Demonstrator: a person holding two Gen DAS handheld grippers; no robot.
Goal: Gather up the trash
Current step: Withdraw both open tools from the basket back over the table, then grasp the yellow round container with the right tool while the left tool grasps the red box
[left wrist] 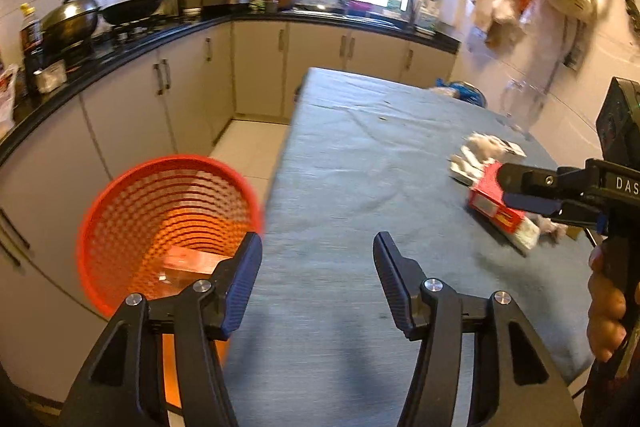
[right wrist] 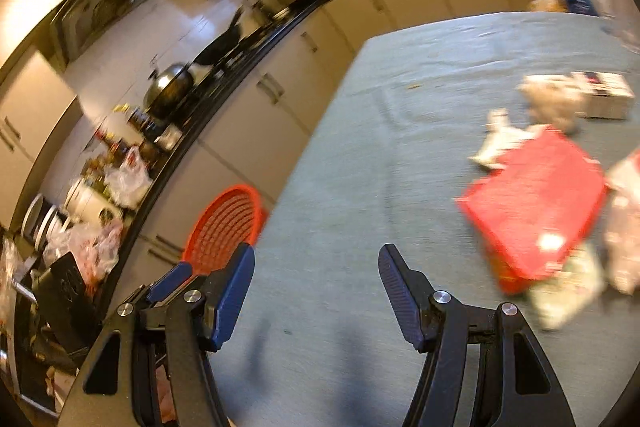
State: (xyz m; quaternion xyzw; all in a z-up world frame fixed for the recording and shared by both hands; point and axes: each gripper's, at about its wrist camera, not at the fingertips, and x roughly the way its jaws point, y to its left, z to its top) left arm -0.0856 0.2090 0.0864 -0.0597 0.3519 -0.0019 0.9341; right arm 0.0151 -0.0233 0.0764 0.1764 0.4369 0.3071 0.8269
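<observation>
Two claws work over one long tabletop [left wrist: 360, 163] covered in a grey-blue woven cloth. One round red mesh basket [left wrist: 168, 223], plastic with a lattice wall, stands on the floor just beside the tabletop's left edge; one flat reddish carton [left wrist: 192, 261] lies inside it.

The left claw [left wrist: 318, 247] hangs over that edge with its ribbed fingers spread wide and nothing between them. The near half of the cloth ahead of it is bare.

The trash sits in one cluster toward the tabletop's right side: one red cardboard box [right wrist: 536, 203], one white and black box [right wrist: 604, 95] behind it, and several crumpled pale tissues or wrappers, too blurred to count. In the left wrist view the right claw [left wrist: 505, 189] reaches in from the right, its fingers closely flanking the red box; whether they touch it cannot be told. In its own view its fingers stand spread apart.

A black-topped kitchen counter [left wrist: 120, 47] with cream cabinet doors curves around the left and far sides, leaving a tiled floor aisle between it and the tabletop.
</observation>
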